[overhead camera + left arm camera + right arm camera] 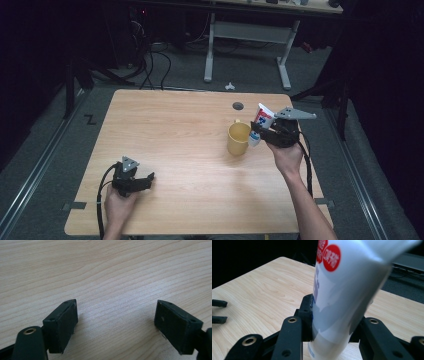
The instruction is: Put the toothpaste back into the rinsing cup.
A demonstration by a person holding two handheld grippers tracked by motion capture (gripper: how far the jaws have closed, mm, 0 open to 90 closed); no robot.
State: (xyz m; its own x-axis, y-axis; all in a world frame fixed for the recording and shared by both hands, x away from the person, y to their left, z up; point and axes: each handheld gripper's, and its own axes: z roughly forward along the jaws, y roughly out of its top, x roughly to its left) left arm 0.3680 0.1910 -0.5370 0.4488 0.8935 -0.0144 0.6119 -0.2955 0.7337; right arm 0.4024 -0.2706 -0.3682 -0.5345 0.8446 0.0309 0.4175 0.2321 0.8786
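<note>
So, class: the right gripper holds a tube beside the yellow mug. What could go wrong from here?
1. The tube is clamped low on its body by the right gripper and leans; it may slip or swing.
2. It hangs right beside the yellow mug; a careless move could knock the mug over.
3. Squeezing the soft tube may push out its contents, though I cannot see its cap.

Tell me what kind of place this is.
Probably a lab or workshop set up for recording: a bare wooden table on grey carpet, loose cables on the floor, and a height-adjustable desk frame behind, in a dark room.
</note>
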